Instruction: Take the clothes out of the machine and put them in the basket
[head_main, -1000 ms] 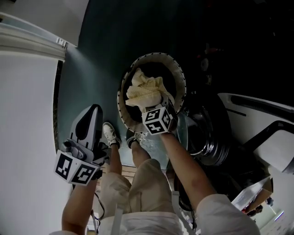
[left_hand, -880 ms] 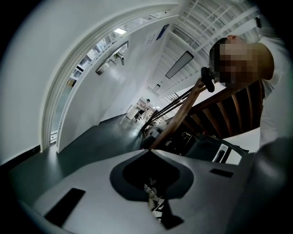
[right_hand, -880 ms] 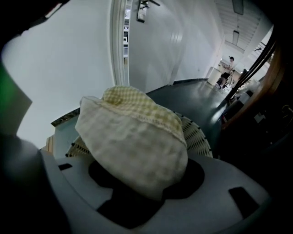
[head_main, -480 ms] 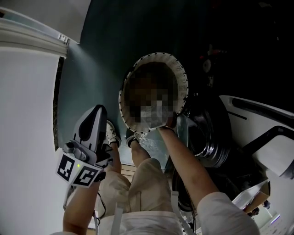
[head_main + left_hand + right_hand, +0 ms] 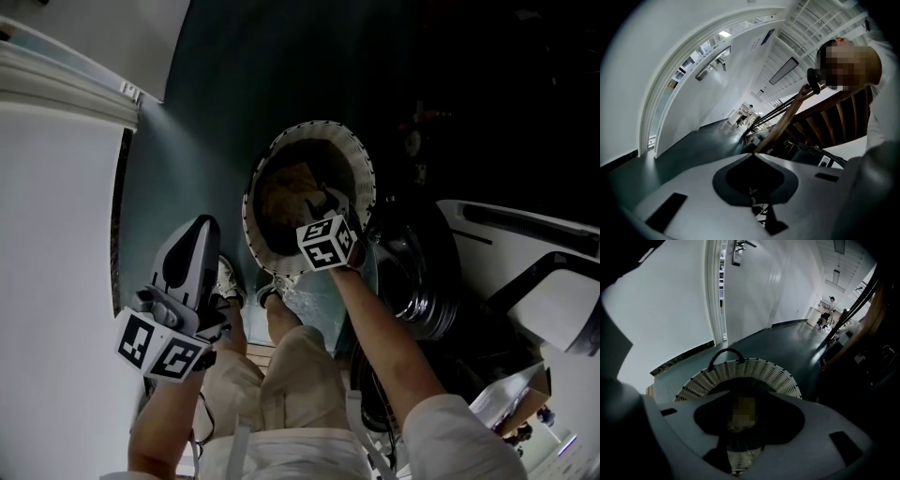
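Cloth [image 5: 284,187] in basket [image 5: 364,157]; machine [image 5: 424,281] right of basket; wall [image 5: 56,234] left.

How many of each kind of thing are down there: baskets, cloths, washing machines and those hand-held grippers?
basket: 1
cloth, lying in the basket: 1
washing machine: 1
grippers: 2, the left gripper and the right gripper, its jaws closing on nothing above the cloth
total: 5

Head view steeply down, right gripper view nearer, sharing basket [image 5: 323,128], left one level
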